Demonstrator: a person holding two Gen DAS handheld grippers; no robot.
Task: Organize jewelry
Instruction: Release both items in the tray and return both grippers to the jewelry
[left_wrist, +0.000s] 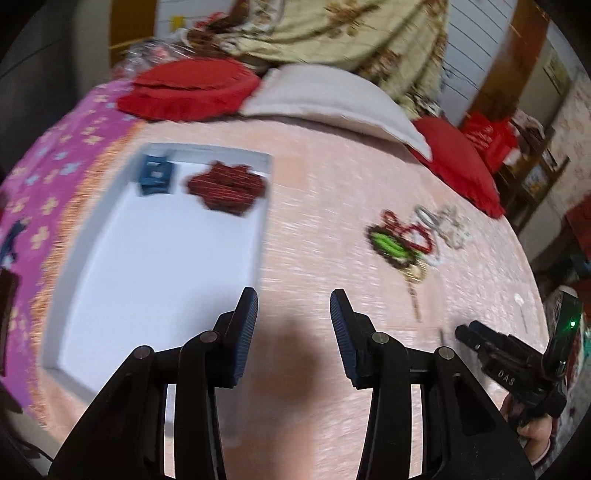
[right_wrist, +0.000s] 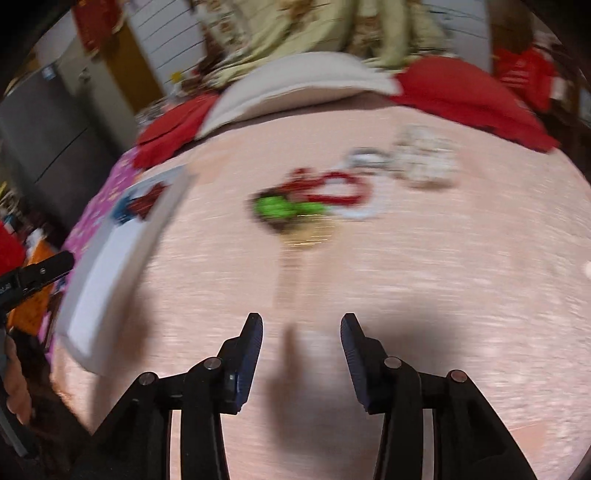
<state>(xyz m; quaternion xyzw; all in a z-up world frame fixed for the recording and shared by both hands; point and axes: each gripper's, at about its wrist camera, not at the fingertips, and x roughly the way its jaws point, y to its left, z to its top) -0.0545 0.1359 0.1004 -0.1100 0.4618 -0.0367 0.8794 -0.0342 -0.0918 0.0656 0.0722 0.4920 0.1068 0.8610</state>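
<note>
— Left gripper (left_wrist: 293, 314)?
— Hovered over the pink bedspread (left_wrist: 332, 177) just right of the white tray (left_wrist: 162, 258), jaws spread, nothing between them

— Right gripper (right_wrist: 301, 338)?
— Also above the bedspread, jaws spread and empty; seen too at the lower right of the left view, jaws hard to judge there

— Jewelry?
— Lay in a tangled pile (right_wrist: 332, 184) on the bedspread, ahead of the right gripper, well apart from the tray: green beads (left_wrist: 389, 243), a red bead loop (left_wrist: 413, 234), silvery and whitish pieces (right_wrist: 421, 158), all blurred

— In the tray?
— Held a blue piece (left_wrist: 155, 175) and a dark red piece (left_wrist: 227, 186), side by side at the far end

— Beyond?
— Red cushions (left_wrist: 188, 88) and a white pillow (left_wrist: 332, 99)
</note>
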